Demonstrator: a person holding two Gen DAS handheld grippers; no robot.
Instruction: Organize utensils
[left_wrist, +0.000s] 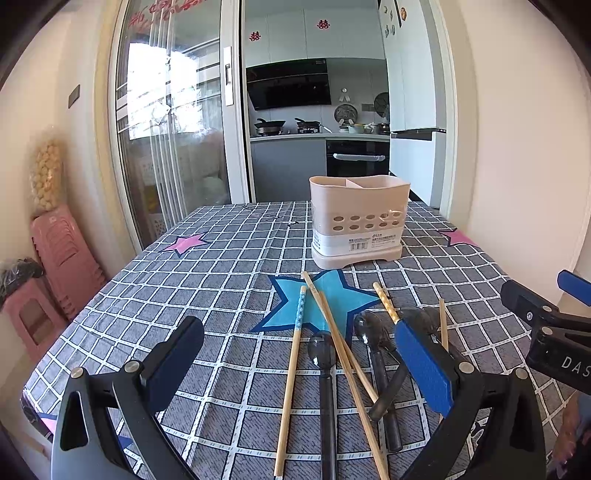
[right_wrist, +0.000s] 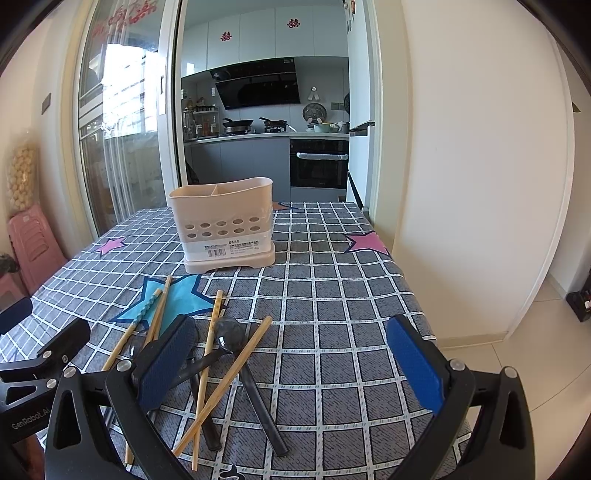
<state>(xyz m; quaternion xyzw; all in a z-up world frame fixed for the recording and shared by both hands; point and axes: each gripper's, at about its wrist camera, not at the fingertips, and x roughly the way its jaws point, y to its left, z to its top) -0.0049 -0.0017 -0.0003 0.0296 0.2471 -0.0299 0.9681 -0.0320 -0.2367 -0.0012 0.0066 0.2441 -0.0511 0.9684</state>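
Both grippers hover above the near edge of the table (left_wrist: 229, 258) with nothing between their blue pads. The left gripper (left_wrist: 295, 354) has its jaws spread wide, and the right gripper (right_wrist: 291, 358) likewise. No utensil is in the caddy (left_wrist: 358, 218) as far as its open top shows; sorting is judged not yet begun. The utensils lie in a loose crossed heap on the checked cloth, at 6 o'clock from the caddy, partly over a blue star (left_wrist: 325, 299). The chopsticks (left_wrist: 291, 387) are pale wood or bamboo, thin, straight and stiff; one has a dotted blue end, another a dotted yellow end. They are judged very light and liable to roll or pivot if pinched off-centre; a hold near mid-length, across the shaft, looks soundest. Two cross each other, so lifting one may drag its neighbour. The spoons (right_wrist: 231, 334) are dark, glossy, apparently plastic, with rounded bowls pointing toward 12 o'clock and long narrow handles toward 6 o'clock. They are judged light and rigid but slick; the handle is the part to grip, not the curved bowl. One chopstick lies over a spoon handle in the right wrist view. The caddy is beige plastic, oval, upright, with a divider, two rows of round drain holes and a label on its drip base. It appears light and could shift if struck by an inserted utensil.
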